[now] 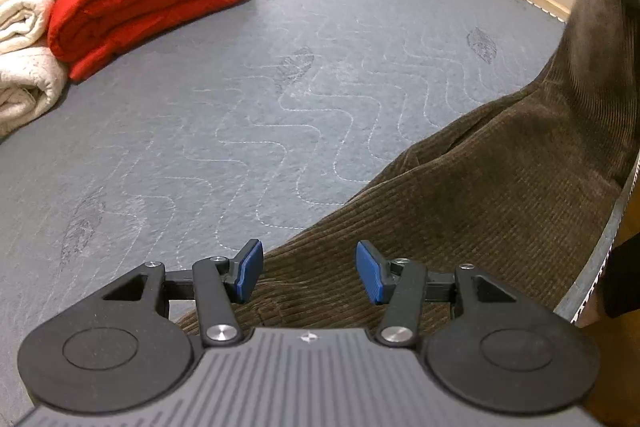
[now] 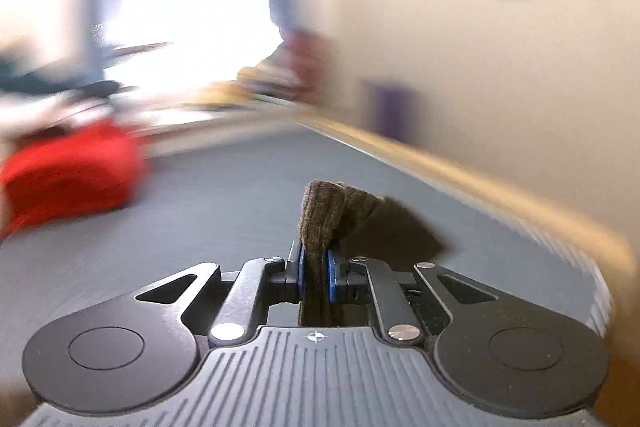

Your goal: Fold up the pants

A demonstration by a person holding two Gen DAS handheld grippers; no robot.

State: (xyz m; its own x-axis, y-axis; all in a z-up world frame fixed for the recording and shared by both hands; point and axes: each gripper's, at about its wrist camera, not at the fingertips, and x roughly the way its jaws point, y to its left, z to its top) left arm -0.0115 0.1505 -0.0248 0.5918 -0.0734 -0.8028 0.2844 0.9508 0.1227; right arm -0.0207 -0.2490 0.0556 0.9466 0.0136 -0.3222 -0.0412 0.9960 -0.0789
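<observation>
Your right gripper (image 2: 316, 269) is clenched on a bunched fold of the brown corduroy pants (image 1: 480, 195); your left gripper (image 1: 310, 271) hangs released over them, pads clear of the cloth. The pants lie at the lower right of the left view, on the grey mattress (image 1: 240, 131), one end lifted toward the upper right. Thick, soft and floppy, they will likely sag, so take a hem or waistband edge. Only the left view shows their spread; the blurred right view shows the pinch.

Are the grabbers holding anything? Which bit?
The right gripper pinches a bunched edge of the brown corduroy pants; which part is unclear. The left gripper is open above them, holding nothing.
</observation>
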